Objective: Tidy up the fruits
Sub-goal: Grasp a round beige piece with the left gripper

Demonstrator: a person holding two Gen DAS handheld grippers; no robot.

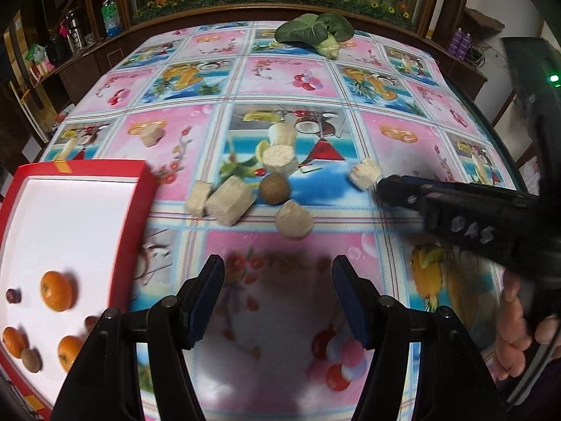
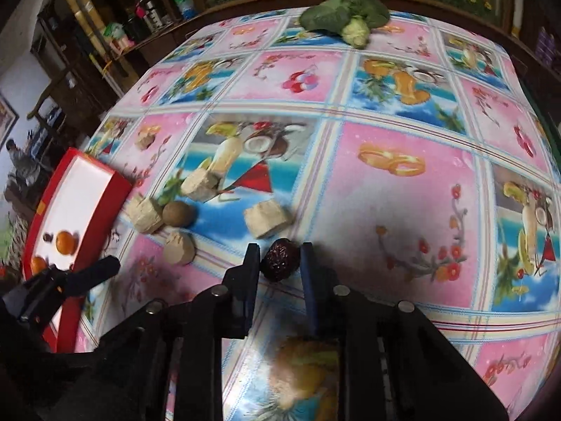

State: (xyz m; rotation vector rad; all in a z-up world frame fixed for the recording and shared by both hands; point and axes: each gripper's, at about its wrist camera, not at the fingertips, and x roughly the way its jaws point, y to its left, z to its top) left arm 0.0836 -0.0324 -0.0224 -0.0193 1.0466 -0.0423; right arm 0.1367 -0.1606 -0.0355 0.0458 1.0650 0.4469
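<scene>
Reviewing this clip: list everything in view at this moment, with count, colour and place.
tray: one, red rim, white floor, left on the table
oranges: three, orange, in the tray
kiwis: two, brown; one in the tray, one on the cloth among the chunks
red dates: one in the tray; one dark red between the right gripper's fingers
pale chunks: six, beige, mid-table
leafy vegetable: one, green, far edge
tablecloth: pink and blue fruit print
left gripper: black, open, empty
right gripper: black, shut on the date
hand: on the right gripper's handle
</scene>
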